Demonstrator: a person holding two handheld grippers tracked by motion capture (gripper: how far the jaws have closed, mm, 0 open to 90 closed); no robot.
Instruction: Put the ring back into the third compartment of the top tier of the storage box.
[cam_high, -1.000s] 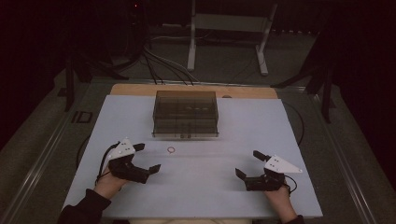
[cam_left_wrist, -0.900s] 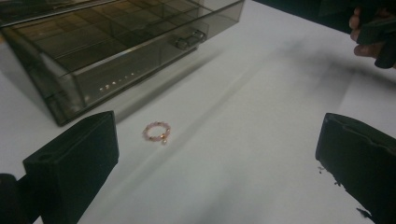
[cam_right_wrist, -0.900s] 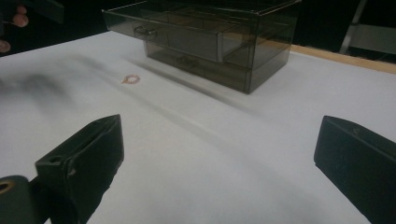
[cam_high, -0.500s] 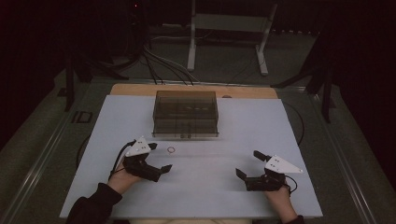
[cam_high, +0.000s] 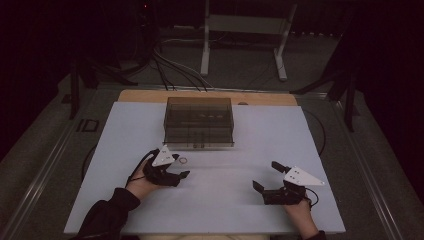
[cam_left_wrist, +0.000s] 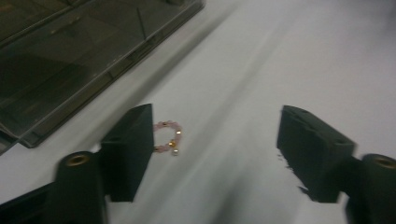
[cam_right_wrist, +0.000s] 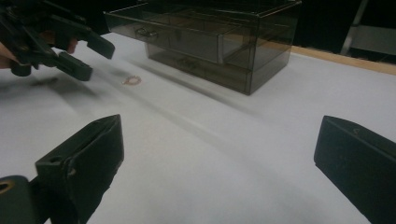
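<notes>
Beside the smoky plastic drawer box (cam_high: 199, 122), beaded ring (cam_left_wrist: 168, 137) between left gripper's (cam_left_wrist: 217, 140) narrowing, empty jaws.

From my left gripper (cam_left_wrist: 217, 154) view, its near finger (cam_left_wrist: 128, 149) covers part of the bead ring (cam_left_wrist: 169, 138), and the frame's edge crops the smoky drawer box (cam_left_wrist: 70, 60); its contents are too dim to identify.

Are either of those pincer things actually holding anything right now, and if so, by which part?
Nothing is held. The left gripper has been closing its jaws beside a small beaded ring lying on the table, without gripping it. The right gripper is open and empty.
</notes>
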